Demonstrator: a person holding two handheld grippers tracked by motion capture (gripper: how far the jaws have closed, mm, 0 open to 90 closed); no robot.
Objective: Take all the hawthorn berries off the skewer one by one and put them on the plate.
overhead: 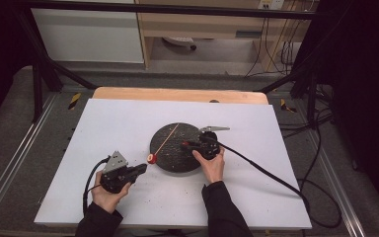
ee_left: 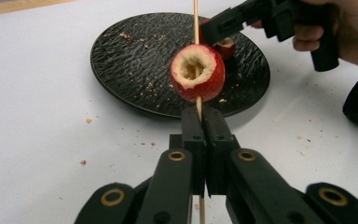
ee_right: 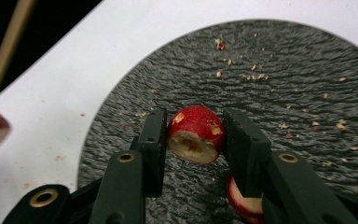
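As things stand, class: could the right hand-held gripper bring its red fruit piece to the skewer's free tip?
Probably yes: the skewer rises bare above the threaded piece, with nothing between it and the right hand-held gripper.

Lab setup: black frame (overhead: pixel 39 64) around white table (overhead: pixel 128 197), loose cables (overhead: pixel 276 44) on floor

Plate (overhead: pixel 177 148) at frame centre on table (overhead: pixel 128 118); skewered fruit (overhead: pixel 152 158) just off its lower-left rim, second fruit (overhead: pixel 185 143) seemingly above plate's right half.
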